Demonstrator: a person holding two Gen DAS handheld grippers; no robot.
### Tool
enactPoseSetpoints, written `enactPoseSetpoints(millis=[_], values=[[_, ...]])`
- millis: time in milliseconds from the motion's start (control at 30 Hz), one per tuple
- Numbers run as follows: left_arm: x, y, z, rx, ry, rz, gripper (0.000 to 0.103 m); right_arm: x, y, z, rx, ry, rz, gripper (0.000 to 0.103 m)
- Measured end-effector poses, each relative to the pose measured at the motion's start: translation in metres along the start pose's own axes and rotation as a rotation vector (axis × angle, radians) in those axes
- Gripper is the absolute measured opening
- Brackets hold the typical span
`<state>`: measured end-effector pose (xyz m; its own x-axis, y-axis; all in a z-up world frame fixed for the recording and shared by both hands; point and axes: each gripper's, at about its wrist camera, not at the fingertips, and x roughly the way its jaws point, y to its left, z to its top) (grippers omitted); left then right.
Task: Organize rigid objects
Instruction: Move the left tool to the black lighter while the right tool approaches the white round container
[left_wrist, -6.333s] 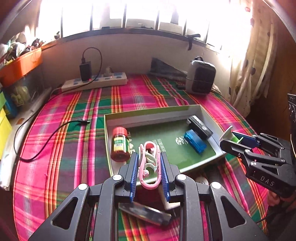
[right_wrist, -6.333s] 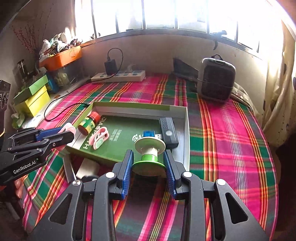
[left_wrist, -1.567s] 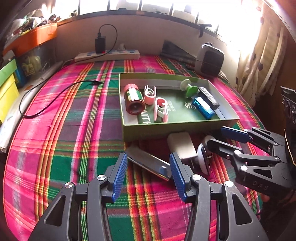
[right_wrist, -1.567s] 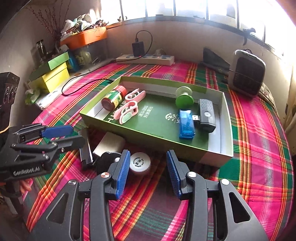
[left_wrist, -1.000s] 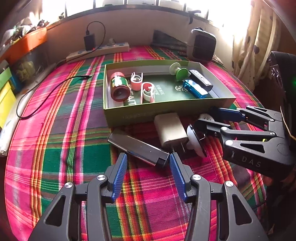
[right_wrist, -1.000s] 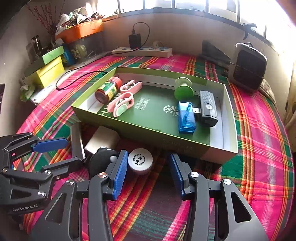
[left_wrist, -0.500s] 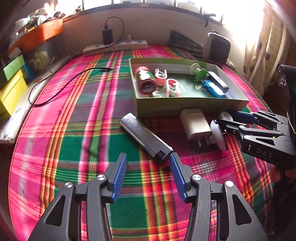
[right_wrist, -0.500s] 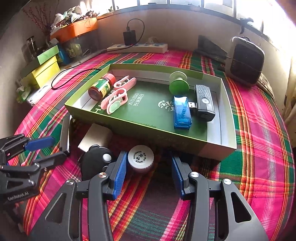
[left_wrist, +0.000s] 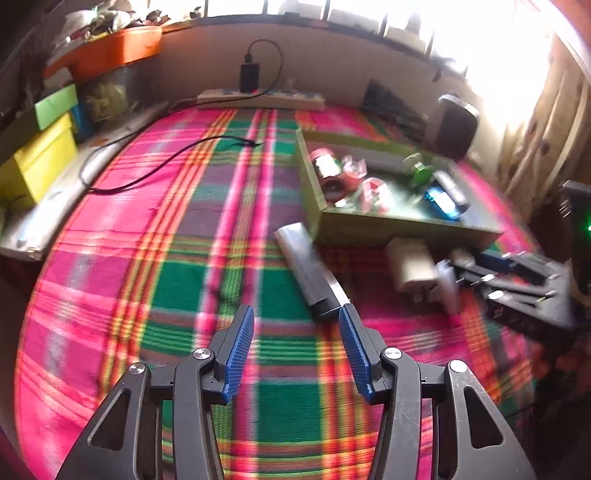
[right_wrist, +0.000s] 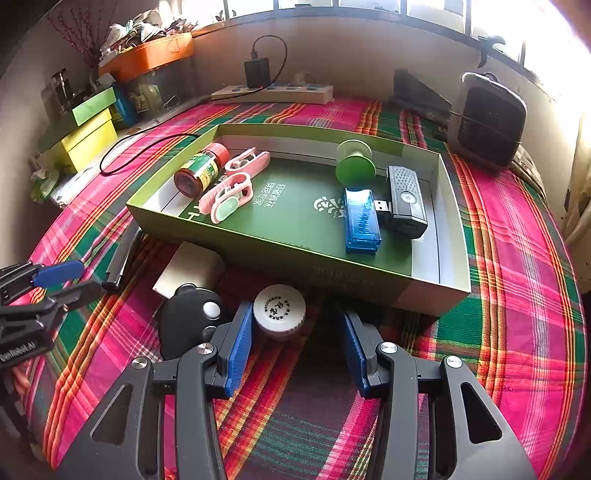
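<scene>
Four things lie on the checked cloth in front of the green box: a long dark bar, a white plug block, a black round clicker and a small white cap. Both grippers are empty, with their jaws standing wide. The left gripper hangs over the cloth, and the near end of the dark bar sits just beside its right finger, not between the two. The left view is blurry. The right gripper is low by the white cap, which touches or nearly touches its left finger. To pick up the bar well, I think the left hand should slide over until the bar's end is in the middle of the gap, then go down and squeeze across its thin sides. The right hand should centre on the cap before closing, so it does not push the cap away. Both hands are near each other, so go slowly.
</scene>
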<state>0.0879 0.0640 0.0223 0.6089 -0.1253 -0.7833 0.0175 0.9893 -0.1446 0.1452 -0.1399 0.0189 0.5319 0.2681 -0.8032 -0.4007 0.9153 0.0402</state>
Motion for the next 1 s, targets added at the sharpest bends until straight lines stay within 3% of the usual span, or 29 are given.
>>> enactPoseSetpoints(millis=[333,733,1000], values=[[0.026,-0.021,0.015,0.035,0.038,0.061,0.048,0.0,0.0,0.0,-0.002,-0.002,-0.001,0.046],[0.034,-0.006,0.022,0.05,0.037,0.133,0.048,0.003,0.001,0.001,-0.011,-0.004,-0.011,0.046],[0.041,0.004,0.034,0.046,0.027,0.141,0.048,0.003,0.001,0.001,-0.01,-0.006,-0.018,0.046]])
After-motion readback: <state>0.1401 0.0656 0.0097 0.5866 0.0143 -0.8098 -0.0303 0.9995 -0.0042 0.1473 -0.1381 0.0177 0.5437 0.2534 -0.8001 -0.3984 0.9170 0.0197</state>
